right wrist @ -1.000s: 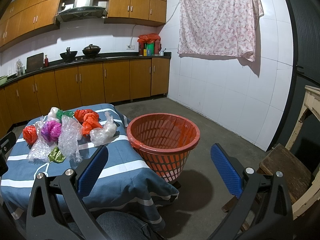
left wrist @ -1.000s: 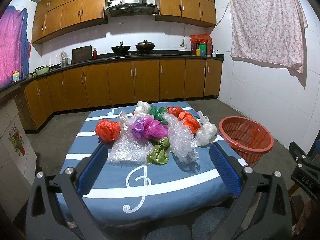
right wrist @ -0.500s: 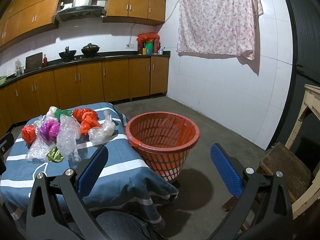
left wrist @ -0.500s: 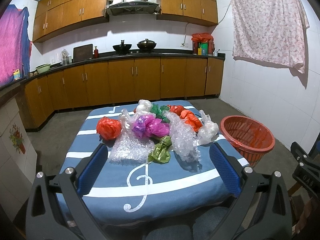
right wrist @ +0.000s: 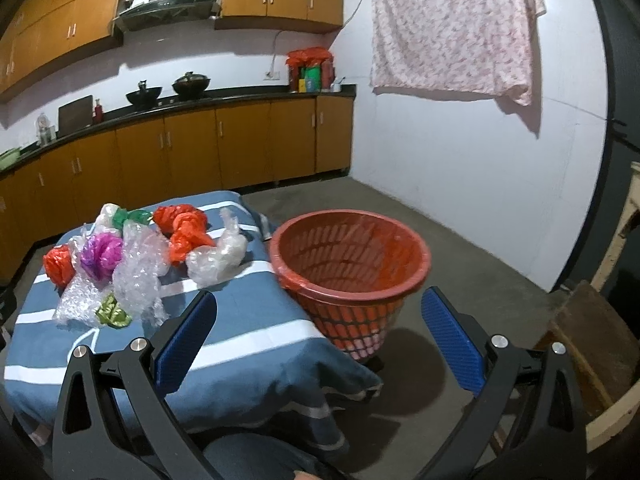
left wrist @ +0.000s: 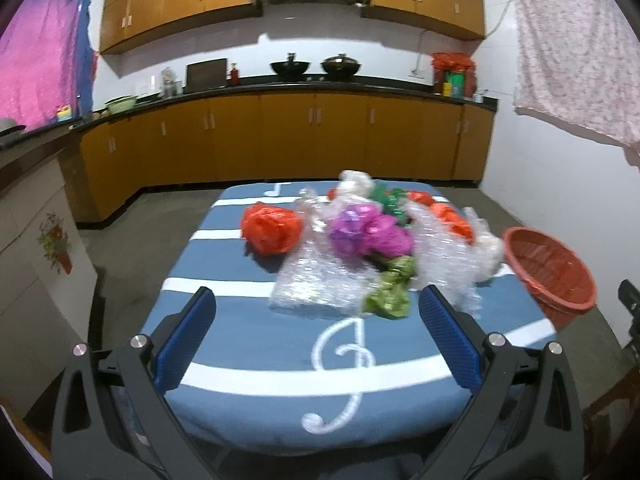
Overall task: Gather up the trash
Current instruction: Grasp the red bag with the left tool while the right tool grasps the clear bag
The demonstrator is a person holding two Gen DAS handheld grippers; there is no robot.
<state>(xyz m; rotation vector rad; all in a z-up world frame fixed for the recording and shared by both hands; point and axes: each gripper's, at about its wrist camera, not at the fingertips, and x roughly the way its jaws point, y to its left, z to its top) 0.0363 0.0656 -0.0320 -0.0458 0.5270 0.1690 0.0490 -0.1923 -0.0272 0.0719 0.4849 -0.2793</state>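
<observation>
the left gripper hangs over the near edge of the table, its blue pads spread wide with nothing between them. the trash sits on the blue striped cloth up toward twelve o'clock from it: an orange-red bag at about eleven, a purple wad near twelve, a sheet of bubble wrap lying flat just in front, and a green crumple touching its right edge at about one. more clear plastic piles up to the right, blurred. the red basket stands off the table's right side, around two o'clock.

the right gripper is also splayed open and holding nothing, hanging above the table's corner and the floor. from there the red basket is at twelve, just beside the table edge, and it looks to hold only its liner. the heap of bags lies at ten o'clock, with a clear knotted bag nearest the basket.
</observation>
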